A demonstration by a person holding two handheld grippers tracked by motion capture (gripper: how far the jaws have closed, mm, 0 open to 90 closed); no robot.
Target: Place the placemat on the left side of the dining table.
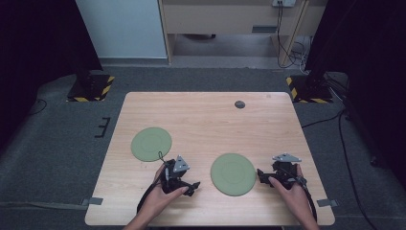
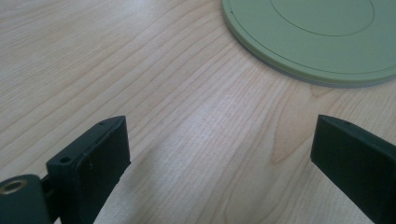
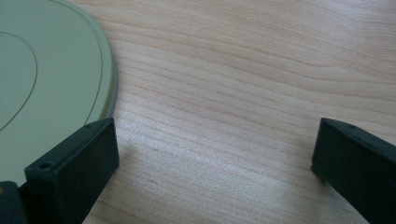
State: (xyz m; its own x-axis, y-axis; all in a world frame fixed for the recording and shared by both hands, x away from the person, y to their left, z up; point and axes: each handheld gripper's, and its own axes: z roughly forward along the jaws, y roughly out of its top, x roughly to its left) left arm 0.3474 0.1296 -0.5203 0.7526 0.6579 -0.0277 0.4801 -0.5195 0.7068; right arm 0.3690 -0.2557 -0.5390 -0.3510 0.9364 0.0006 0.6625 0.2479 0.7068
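Two flat round green plates lie on the wooden table [image 1: 206, 120]: one at the left [image 1: 151, 143], one nearer the front, right of centre [image 1: 233, 174]. My left gripper [image 1: 194, 186] rests just left of the nearer plate and points at it, open and holding nothing. In the left gripper view, my left gripper [image 2: 219, 140] has its jaws wide apart over bare wood, with the plate's rim [image 2: 317, 42] ahead at upper right. My right gripper [image 1: 261, 175] sits open at that plate's right edge. In the right gripper view, my right gripper [image 3: 215, 144] has its left finger [image 3: 74, 163] beside the plate [image 3: 46, 79].
A small dark round disc [image 1: 240, 104] sits near the table's far edge. Stands with yellow-black stripes [image 1: 91, 86] [image 1: 309, 88] flank the far corners on the floor. Cables [image 1: 344, 143] run along the right side. Tape [image 1: 93, 201] marks the front corners.
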